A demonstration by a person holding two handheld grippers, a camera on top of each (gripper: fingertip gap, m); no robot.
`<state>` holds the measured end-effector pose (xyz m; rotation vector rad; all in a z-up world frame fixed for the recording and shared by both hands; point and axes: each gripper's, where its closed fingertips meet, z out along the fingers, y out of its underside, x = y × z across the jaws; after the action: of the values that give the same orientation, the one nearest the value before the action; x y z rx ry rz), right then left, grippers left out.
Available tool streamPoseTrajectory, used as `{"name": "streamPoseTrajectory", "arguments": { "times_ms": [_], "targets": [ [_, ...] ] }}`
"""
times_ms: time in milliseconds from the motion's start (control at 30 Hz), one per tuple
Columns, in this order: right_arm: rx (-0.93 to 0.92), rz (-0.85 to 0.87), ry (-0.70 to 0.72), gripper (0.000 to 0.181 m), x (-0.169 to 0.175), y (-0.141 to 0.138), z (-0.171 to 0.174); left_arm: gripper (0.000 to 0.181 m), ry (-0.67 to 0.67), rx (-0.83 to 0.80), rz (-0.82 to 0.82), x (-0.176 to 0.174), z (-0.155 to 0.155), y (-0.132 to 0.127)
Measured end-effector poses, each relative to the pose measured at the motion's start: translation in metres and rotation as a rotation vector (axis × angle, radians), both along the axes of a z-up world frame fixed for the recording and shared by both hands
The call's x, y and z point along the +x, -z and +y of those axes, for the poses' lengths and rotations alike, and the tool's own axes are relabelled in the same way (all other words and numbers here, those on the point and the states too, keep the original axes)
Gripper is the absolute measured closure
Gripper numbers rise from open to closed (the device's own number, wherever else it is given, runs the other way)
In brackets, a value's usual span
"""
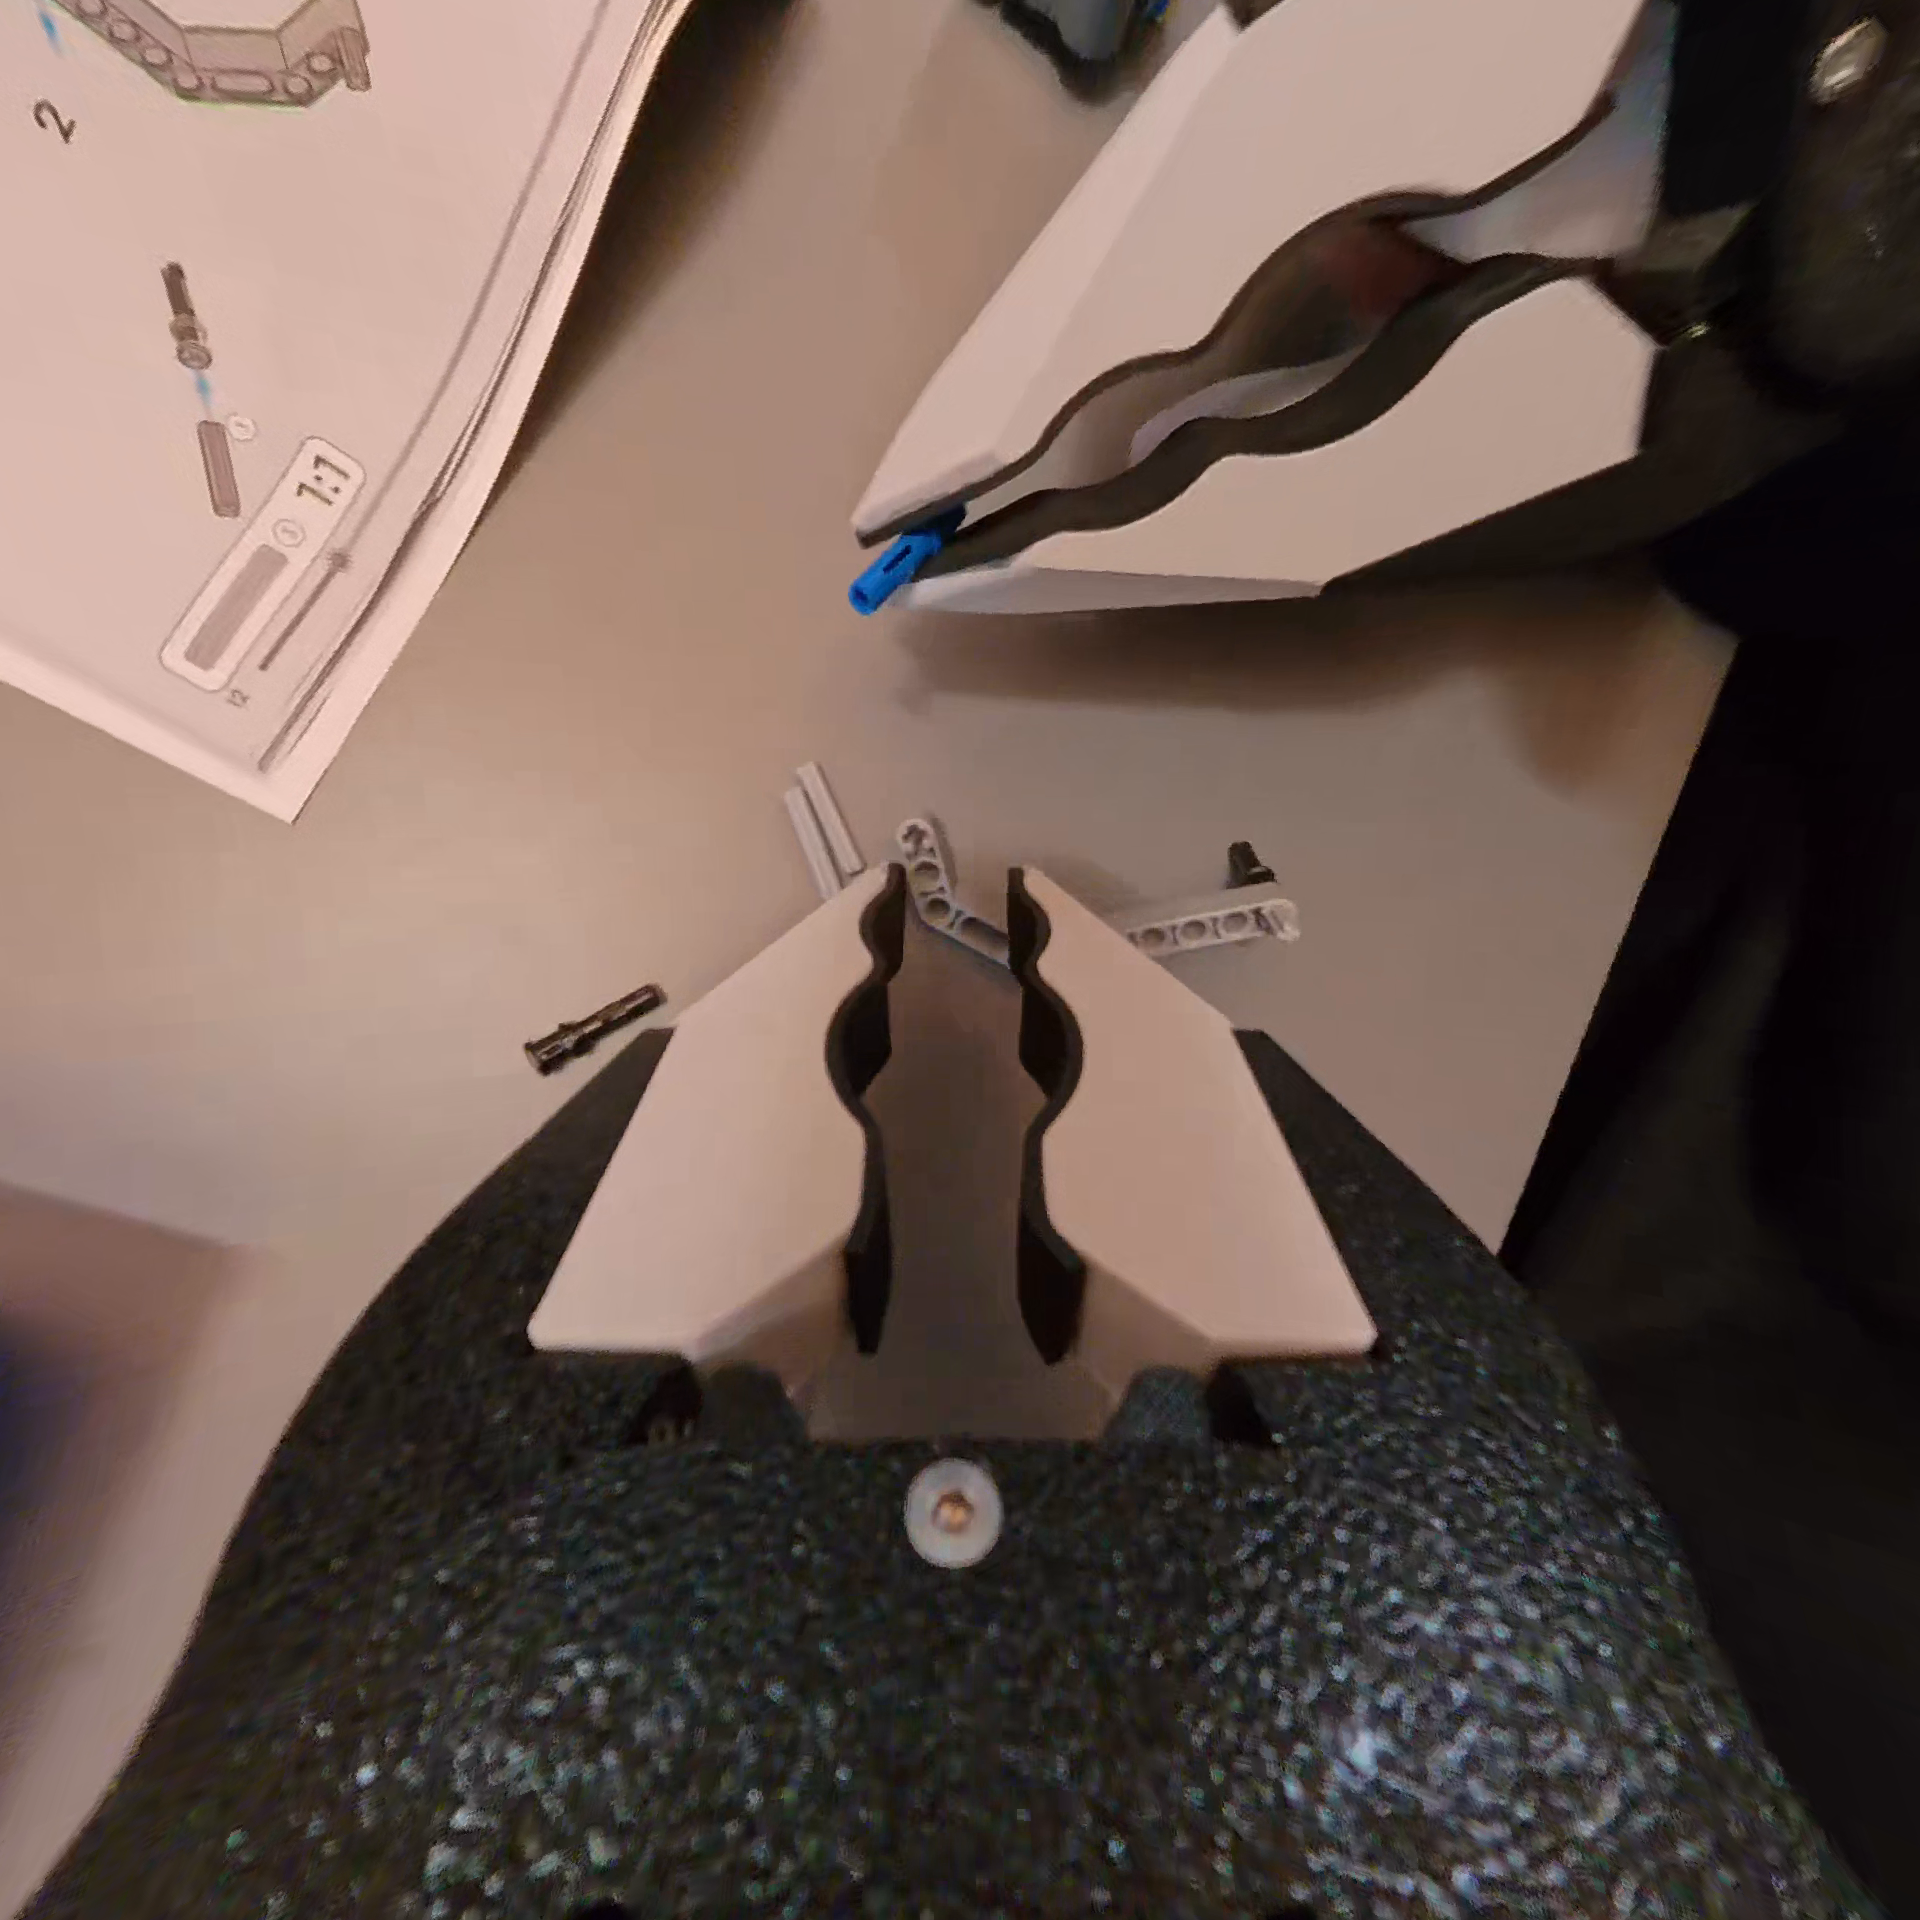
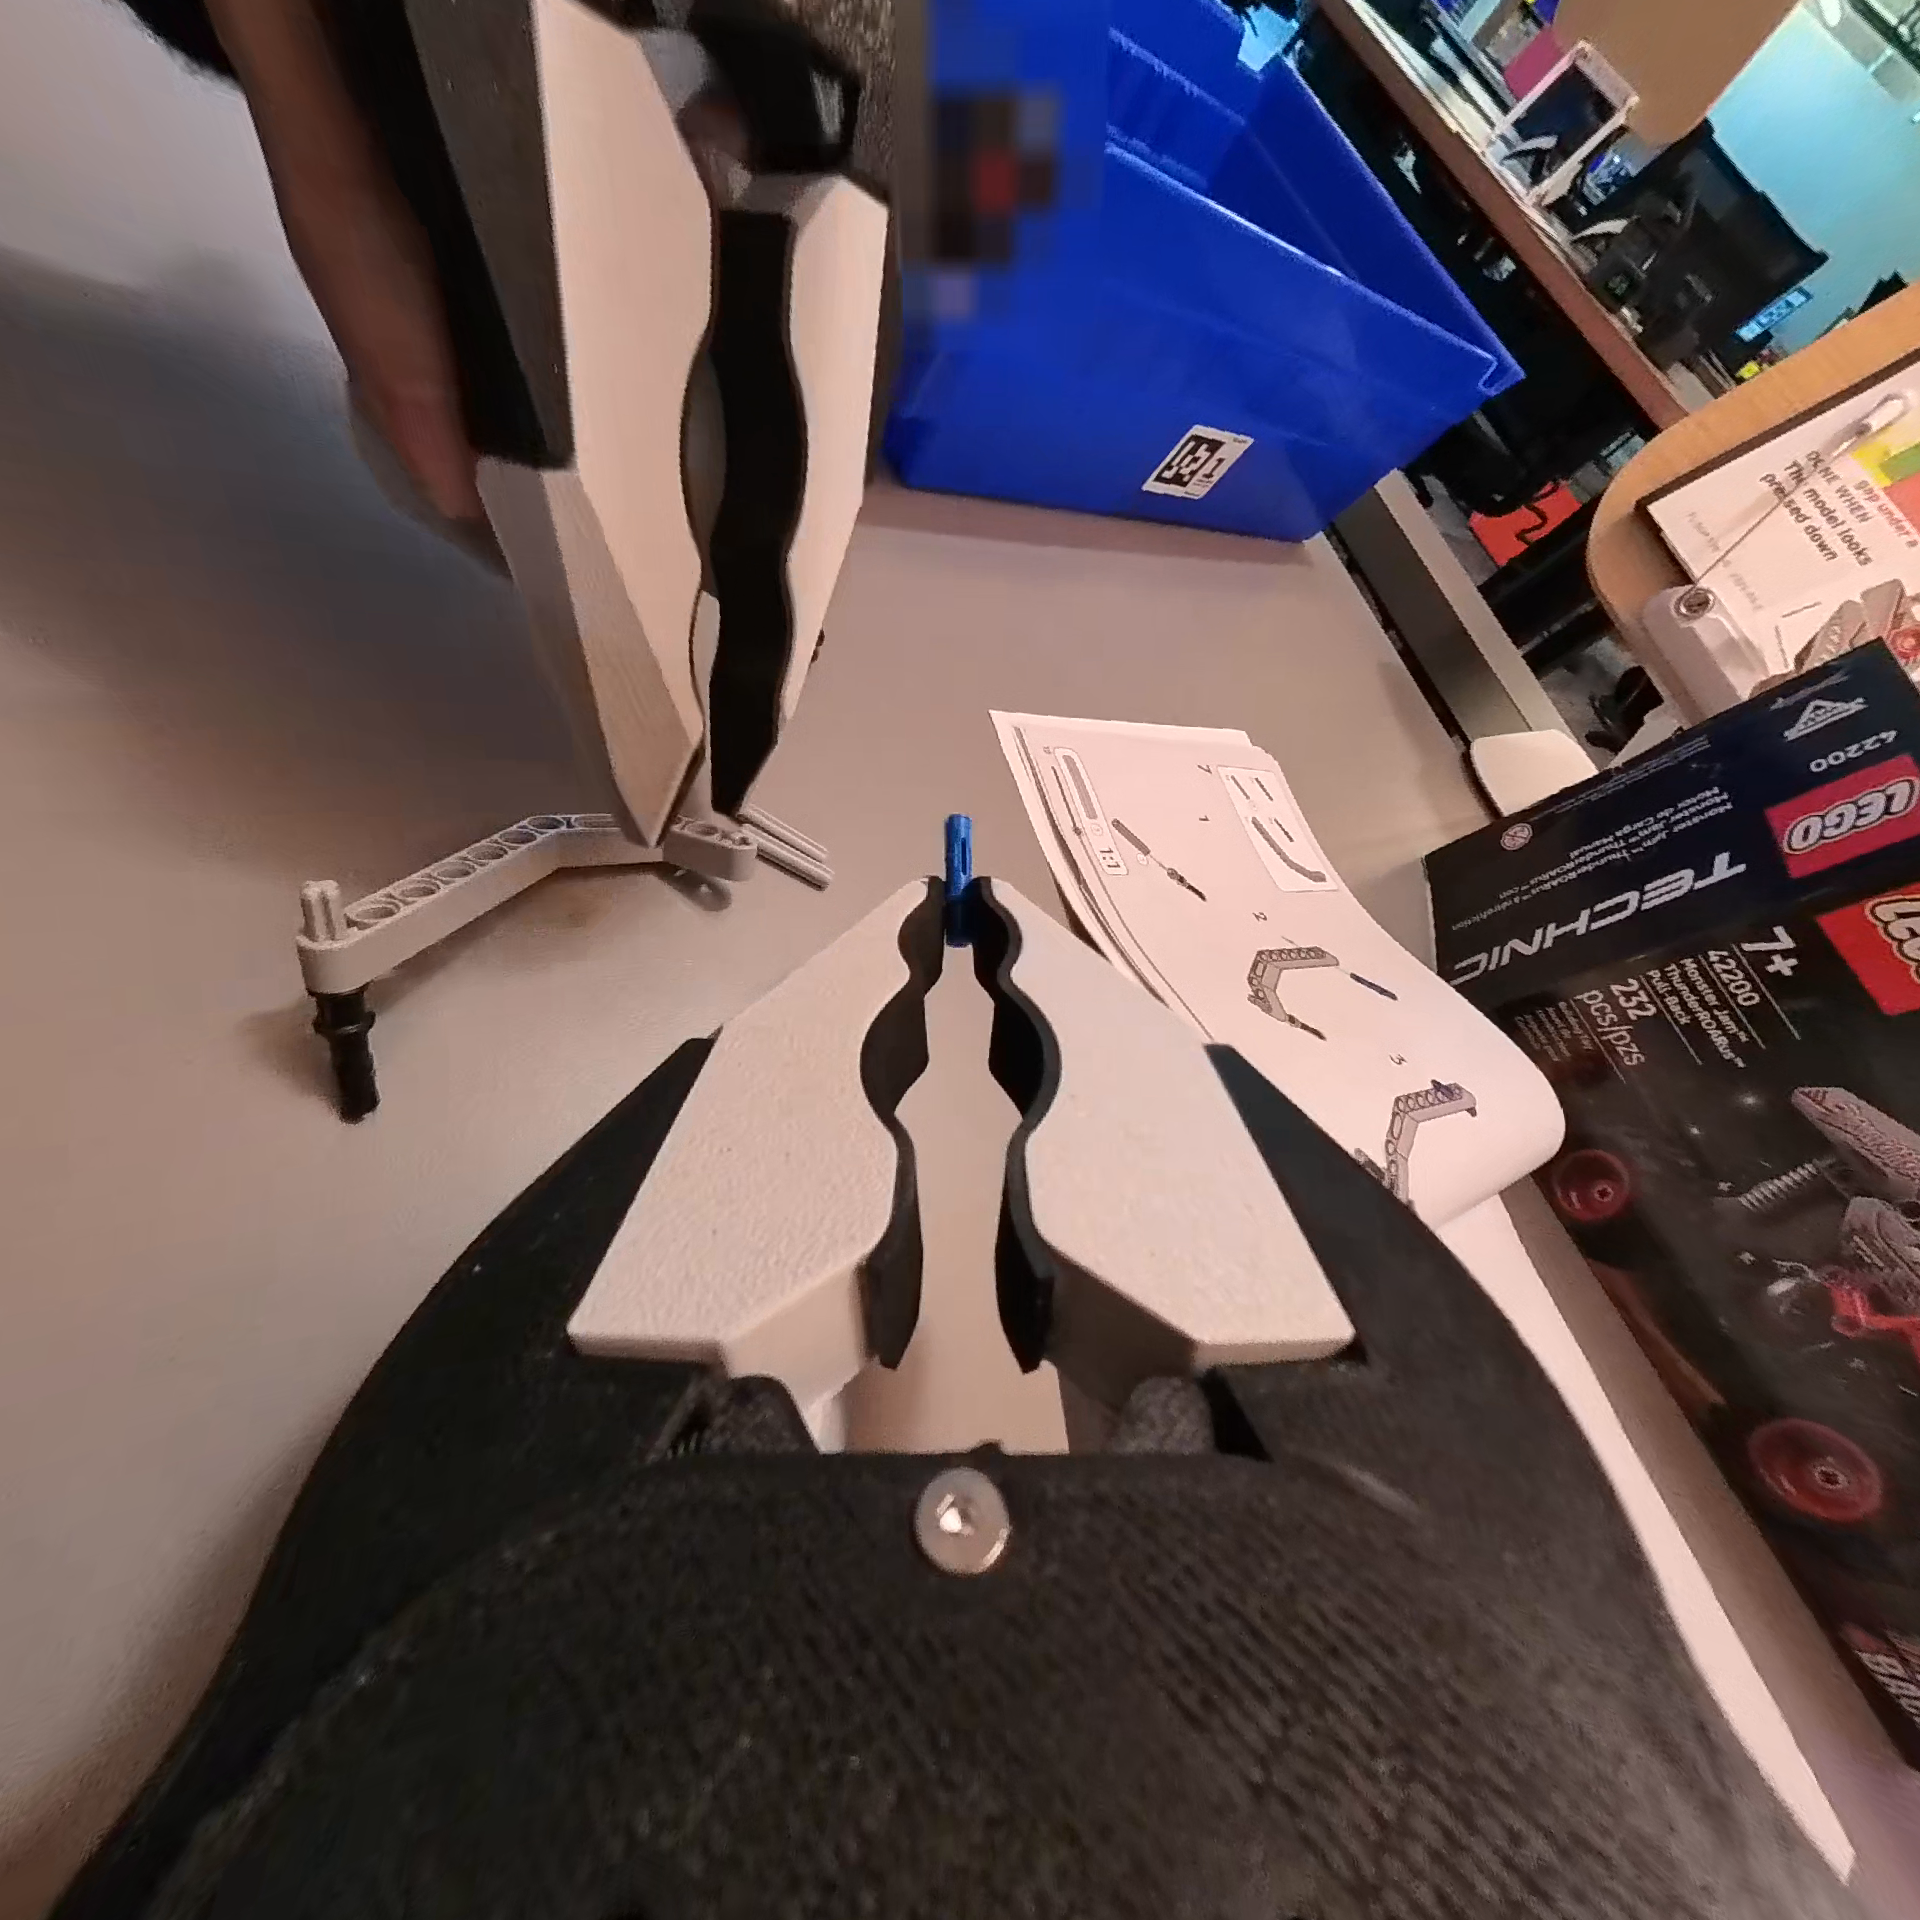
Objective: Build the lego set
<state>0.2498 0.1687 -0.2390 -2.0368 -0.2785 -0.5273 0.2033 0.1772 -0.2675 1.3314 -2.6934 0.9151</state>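
Note:
A grey bent beam [image 1: 951,912] lies under my left gripper [image 1: 958,878], whose fingertips press on either side of its bend. In the right wrist view the beam [image 2: 468,894] sits raised off the table, with a black pin [image 2: 343,1044] through its far end, and the left gripper [image 2: 698,821] comes down on it from above. My right gripper [image 2: 961,896] is shut on a small blue pin [image 2: 958,857] that sticks out past its tips. It hovers to the right of the beam, apart from it. The blue pin [image 1: 891,574] and right gripper [image 1: 896,561] also show in the left wrist view.
Two grey axles [image 1: 826,831] lie by the beam's short arm. A loose black pin [image 1: 592,1029] lies to the left. The open instruction booklet [image 2: 1247,935], the set's box [image 2: 1714,1039] and blue bins [image 2: 1143,312] stand on the table [image 2: 260,1247]. Left tips to right tips: about 6 cm.

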Motion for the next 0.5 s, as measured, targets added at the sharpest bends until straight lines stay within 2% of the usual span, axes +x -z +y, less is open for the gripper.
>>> {"name": "streamPoseTrajectory", "arguments": {
  "times_ms": [33, 133, 300, 400, 500],
  "targets": [
    [0.000, -0.001, -0.001, 0.179, 0.000, 0.000, 0.000, 0.163, -0.006, 0.022, 0.009, 0.000, 0.002, 0.004],
    [-0.007, 0.005, -0.006, 0.178, -0.001, 0.001, 0.000, 0.168, -0.025, 0.043, 0.019, 0.003, 0.005, 0.011],
    [-0.016, 0.010, -0.016, 0.179, -0.002, 0.003, 0.000, 0.177, 0.024, -0.075, -0.002, 0.008, -0.009, 0.007],
    [-0.011, 0.019, -0.017, 0.179, -0.002, 0.003, 0.000, 0.177, 0.089, -0.177, -0.092, 0.013, -0.008, -0.009],
    [0.008, -0.015, -0.014, 0.179, -0.001, -0.002, 0.000, 0.176, 0.151, -0.340, -0.253, 0.017, 0.001, -0.039]
  ]
}}
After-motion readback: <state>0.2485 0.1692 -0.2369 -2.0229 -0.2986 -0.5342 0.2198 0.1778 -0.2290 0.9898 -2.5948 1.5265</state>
